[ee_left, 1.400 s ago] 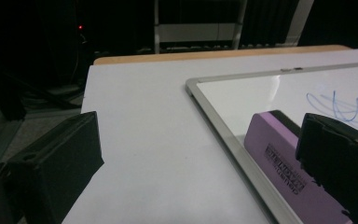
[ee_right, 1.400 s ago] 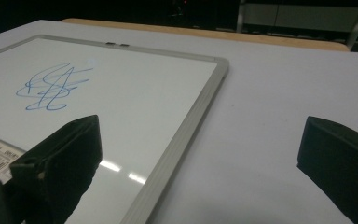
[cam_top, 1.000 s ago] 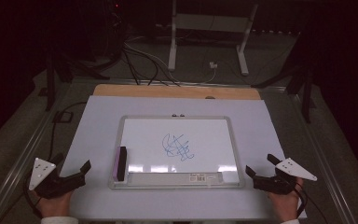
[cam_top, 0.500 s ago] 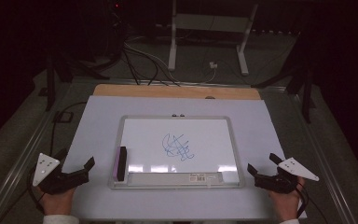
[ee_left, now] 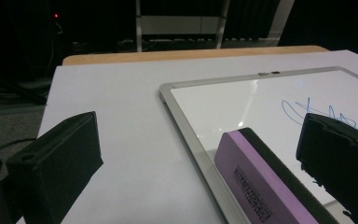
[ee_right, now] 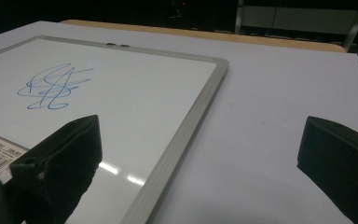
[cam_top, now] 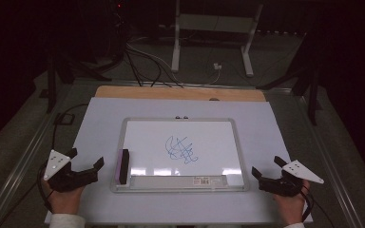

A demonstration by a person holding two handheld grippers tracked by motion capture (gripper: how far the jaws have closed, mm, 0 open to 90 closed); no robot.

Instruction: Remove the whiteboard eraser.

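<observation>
Change since earlier frame: left gripper [cam_top: 84, 167] has shifted right, closer to the whiteboard [cam_top: 183, 123]; right gripper [cam_top: 267, 169] roughly unchanged. Whiteboard: lies flat at the middle of the white table sheet [cam_top: 100, 118], blue scribble [cam_top: 180, 148] near its centre. Eraser [cam_top: 123, 166]: purple with black backing, resting on the whiteboard's left edge, near its front corner. Left gripper: just left of the whiteboard, jaws wide apart, holding nothing, facing the eraser. Right gripper: just right of the whiteboard's front corner, jaws wide apart, empty.
</observation>
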